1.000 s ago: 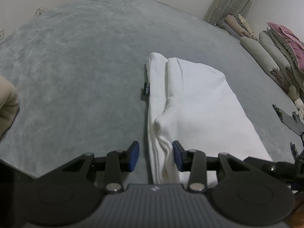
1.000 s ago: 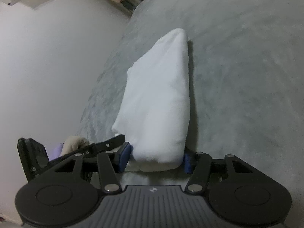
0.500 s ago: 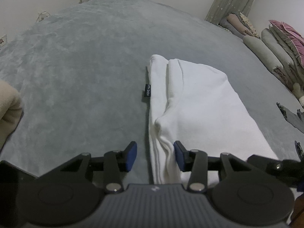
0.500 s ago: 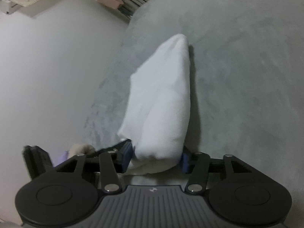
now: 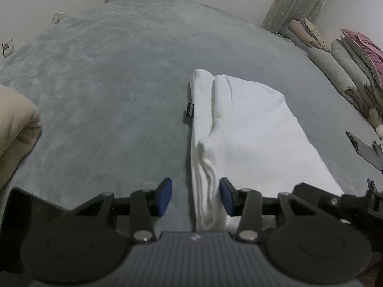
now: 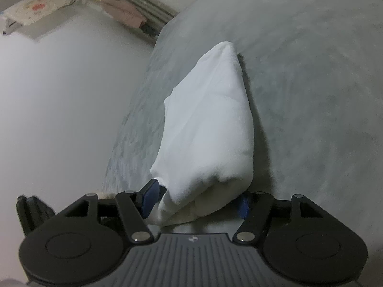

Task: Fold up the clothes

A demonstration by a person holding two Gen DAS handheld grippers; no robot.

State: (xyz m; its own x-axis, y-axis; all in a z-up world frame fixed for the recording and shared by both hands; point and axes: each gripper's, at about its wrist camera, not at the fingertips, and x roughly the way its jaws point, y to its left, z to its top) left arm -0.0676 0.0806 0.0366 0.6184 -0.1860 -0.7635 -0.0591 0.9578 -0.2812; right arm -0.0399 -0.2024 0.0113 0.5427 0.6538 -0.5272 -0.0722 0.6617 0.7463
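Note:
A folded white garment (image 5: 251,131) lies on the grey bed cover (image 5: 107,83), with a small black label (image 5: 189,113) at its left edge. My left gripper (image 5: 195,197) stands open at the garment's near left corner. The layered fold edge lies between its fingers, against the right pad (image 5: 226,196) and apart from the left one. In the right wrist view the garment (image 6: 210,129) runs away from me. My right gripper (image 6: 196,203) has its jaws opening around the near end, which bulges loosely between the pads. The right pad is partly hidden by cloth.
A beige cloth (image 5: 14,124) sits at the left edge of the bed. Rolled pillows and bedding (image 5: 347,71) line the right side by a curtain (image 5: 299,2). A grey item (image 5: 366,148) lies at the right. A white wall (image 6: 59,95) borders the bed.
The right gripper's jaws have spread wider, and the garment's end now sits loosely between them instead of being pinched. The right view has shifted and rolled slightly. The left gripper has hardly moved.

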